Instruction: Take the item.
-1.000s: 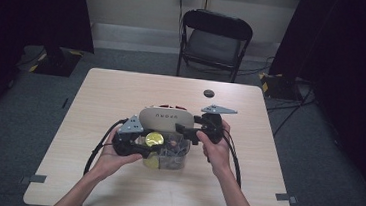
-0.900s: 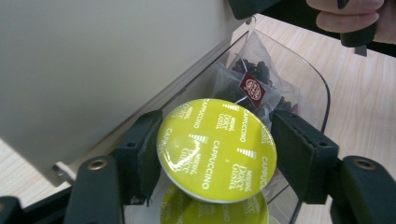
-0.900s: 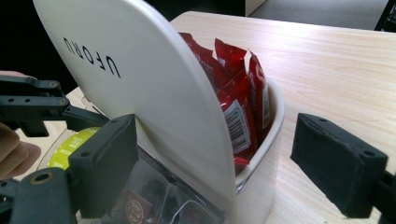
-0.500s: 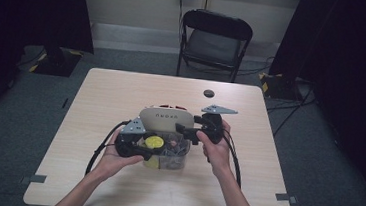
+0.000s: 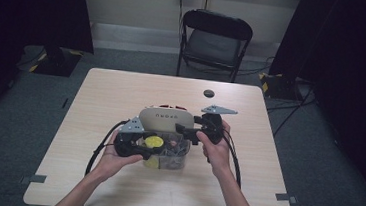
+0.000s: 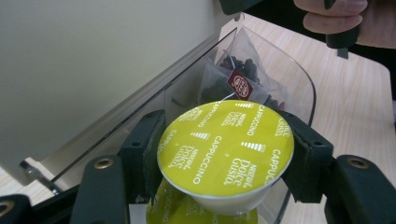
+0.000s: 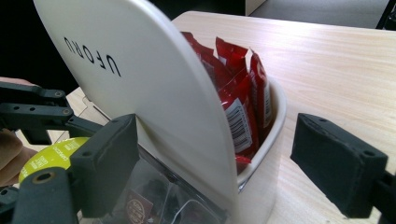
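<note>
Capsule (image 6: 226, 151), yellow-lidded, clamped between the left gripper's (image 6: 226, 158) fingers above the clear bin (image 6: 299, 79); right gripper's (image 7: 233, 163) fingers released, straddling the white organizer's (image 7: 154, 93) wall.

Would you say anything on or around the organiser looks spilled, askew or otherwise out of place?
Nothing stands out. The yellow capsule sits level between the left hand-held gripper pads, above the clear compartment holding a tea bag. The red sachets stand upright in the white organiser. Nothing is spilled on the table.
</note>
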The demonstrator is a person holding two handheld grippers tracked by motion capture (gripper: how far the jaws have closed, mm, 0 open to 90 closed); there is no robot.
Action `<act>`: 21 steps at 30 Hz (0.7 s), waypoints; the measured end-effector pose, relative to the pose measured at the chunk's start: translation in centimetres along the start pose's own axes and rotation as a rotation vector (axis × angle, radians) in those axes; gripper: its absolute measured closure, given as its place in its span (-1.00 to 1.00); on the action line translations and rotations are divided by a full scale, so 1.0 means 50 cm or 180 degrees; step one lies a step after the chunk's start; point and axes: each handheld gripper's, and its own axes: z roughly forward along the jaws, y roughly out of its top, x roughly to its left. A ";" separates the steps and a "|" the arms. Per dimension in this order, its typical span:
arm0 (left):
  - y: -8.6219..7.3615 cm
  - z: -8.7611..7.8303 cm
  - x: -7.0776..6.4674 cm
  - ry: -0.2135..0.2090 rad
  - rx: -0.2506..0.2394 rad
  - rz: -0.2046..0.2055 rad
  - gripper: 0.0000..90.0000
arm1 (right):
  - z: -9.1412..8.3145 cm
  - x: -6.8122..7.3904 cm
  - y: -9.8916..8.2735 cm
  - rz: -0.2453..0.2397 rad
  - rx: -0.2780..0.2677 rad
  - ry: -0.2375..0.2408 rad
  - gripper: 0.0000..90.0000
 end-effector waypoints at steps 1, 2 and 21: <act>0.000 -0.002 -0.001 -0.0008 -0.0012 -0.0005 -0.14 | -0.003 -0.001 0.001 0.0013 -0.0013 0.0000 -0.68; 0.001 -0.004 -0.001 -0.0010 -0.0013 -0.0011 -0.14 | -0.005 -0.001 0.001 0.0018 -0.0027 -0.0010 -0.68; 0.008 -0.042 -0.003 -0.0003 -0.0096 -0.0007 -0.14 | -0.008 -0.005 0.000 0.0029 -0.0028 -0.0023 -0.69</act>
